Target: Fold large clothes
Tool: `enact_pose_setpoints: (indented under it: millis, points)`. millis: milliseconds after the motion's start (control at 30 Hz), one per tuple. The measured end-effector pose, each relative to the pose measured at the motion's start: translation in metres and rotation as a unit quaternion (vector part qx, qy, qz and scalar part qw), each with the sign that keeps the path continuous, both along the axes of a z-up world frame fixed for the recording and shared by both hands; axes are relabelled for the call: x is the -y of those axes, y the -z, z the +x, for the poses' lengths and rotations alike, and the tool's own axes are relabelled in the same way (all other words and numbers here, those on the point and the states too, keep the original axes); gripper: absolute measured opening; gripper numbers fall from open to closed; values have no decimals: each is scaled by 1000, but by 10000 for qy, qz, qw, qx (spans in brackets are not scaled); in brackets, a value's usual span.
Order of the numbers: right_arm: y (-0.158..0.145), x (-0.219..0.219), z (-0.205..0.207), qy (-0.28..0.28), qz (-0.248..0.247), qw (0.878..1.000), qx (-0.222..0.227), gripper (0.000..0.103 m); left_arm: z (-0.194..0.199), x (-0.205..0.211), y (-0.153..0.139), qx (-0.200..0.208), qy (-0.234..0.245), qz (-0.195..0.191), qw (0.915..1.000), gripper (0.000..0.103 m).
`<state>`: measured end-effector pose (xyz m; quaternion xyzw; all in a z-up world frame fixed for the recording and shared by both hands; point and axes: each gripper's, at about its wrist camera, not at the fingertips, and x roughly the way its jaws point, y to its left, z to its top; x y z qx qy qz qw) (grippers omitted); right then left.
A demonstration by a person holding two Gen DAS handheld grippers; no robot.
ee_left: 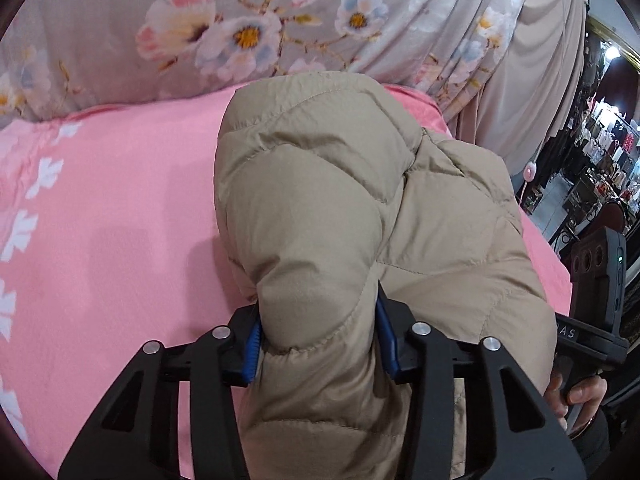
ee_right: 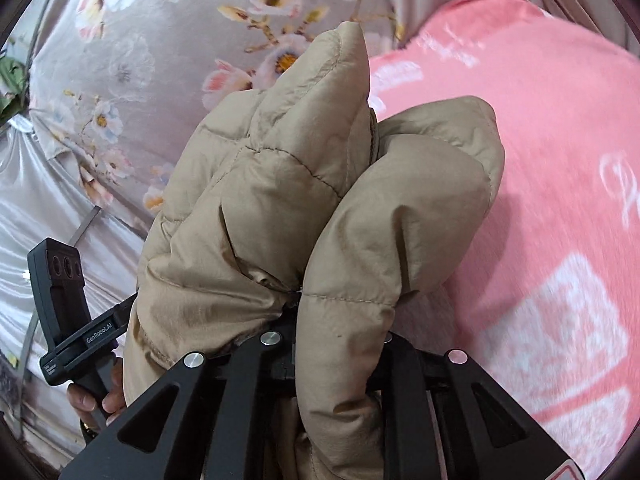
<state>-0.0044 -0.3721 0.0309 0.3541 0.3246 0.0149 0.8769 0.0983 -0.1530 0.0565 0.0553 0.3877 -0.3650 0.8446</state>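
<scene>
Above the pink bed sheet [ee_left: 112, 208], in the left wrist view, the left gripper [ee_left: 318, 344] has its jaws clenched on a thick bunch of the beige puffer jacket [ee_left: 320, 200], held up off the bed before the floral quilt [ee_left: 200, 40]. In the right wrist view, the right gripper [ee_right: 332, 344] pinches another fold of the jacket, its fingertips buried in fabric. The padding looks slippery and springy; it may squirm loose, or the fold may puff open when laid down
</scene>
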Motion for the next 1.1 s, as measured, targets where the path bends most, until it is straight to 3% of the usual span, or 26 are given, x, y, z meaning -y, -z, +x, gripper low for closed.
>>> enact_pose_setpoints:
  millis: [200, 500, 767, 1100]
  points:
    - [-21, -15, 50, -216, -230, 9992, 243, 14, 32, -18, -28, 626, -248, 17, 9977, 40]
    - [-38, -65, 155, -545, -536, 9957, 530, 14, 109, -63, -45, 1095, -700, 95, 9915, 39]
    - [-17, -105, 238, -820, -678, 9935, 402, 14, 180, -103, -25, 1105, -1065, 207, 9879, 37]
    - [29, -136, 289, -976, -757, 9923, -17, 14, 235, -134, 18, 858, -1278, 377, 9874, 37]
